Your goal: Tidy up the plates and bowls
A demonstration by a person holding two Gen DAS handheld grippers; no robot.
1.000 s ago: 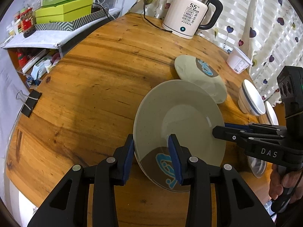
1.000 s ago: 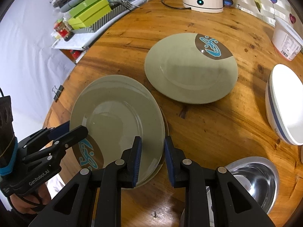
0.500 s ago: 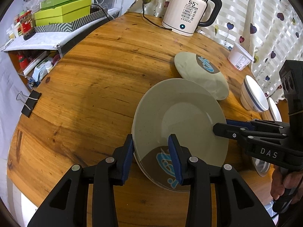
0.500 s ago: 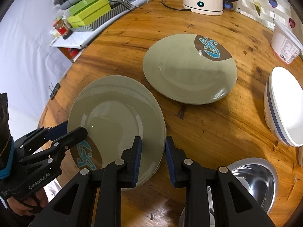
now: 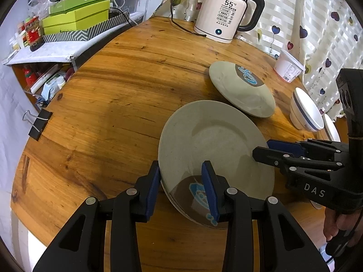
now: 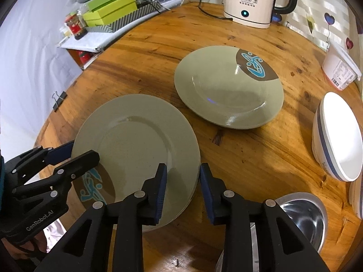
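Green stoneware is the load here: the near plate [image 5: 217, 149] is straddled at opposite rims by both tools, held over the table [image 5: 118, 95] close to its front edge. The left gripper [image 5: 181, 188] has its blue pads either side of the rim by the brown-and-blue emblem; the right gripper [image 6: 182, 189] brackets the opposite rim. Neither set of pads visibly presses the rim, so I cannot tell whether either is actually clamped. In the right view a second rim edge seems to peek out below this plate, so it may rest on another.

The far plate [image 6: 229, 88] lies flat toward the kettle [image 5: 223, 15], well apart, with a white bowl [image 6: 338, 136] and a steel bowl [image 6: 299, 217] off to the right.

Judged from the task, the step is carrying the near plate onto the far one. Done well, both tools keep level and travel together, since a twist would lever the rim out. Lower it centred, then release.

Against the frame a second ago, the plate sits slightly nearer the far plate and flatter; the tools' hold looks unchanged.
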